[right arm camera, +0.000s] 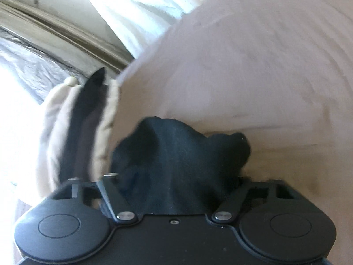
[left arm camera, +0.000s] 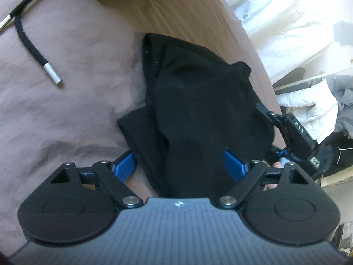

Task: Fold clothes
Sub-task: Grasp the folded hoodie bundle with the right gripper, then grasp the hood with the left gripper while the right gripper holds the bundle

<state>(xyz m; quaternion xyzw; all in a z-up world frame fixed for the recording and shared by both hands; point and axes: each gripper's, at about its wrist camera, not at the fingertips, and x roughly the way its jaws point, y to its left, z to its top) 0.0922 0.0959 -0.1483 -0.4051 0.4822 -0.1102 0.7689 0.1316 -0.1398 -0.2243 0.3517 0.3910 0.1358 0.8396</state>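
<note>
Black garment bunched on a mauve bed sheet, spread left tongs straddling it; right tongs buried in fabric, grip indiscernible.

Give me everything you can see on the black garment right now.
The black garment is a soft, matte knit, bunched into rounded folds with a stitched hem along its left edge. It lies on the brown bedsheet. The left gripper has its blue pads spread either side of the cloth, not pinching it. The right gripper touches its right edge; in the right wrist view, cloth hides those fingers.
</note>
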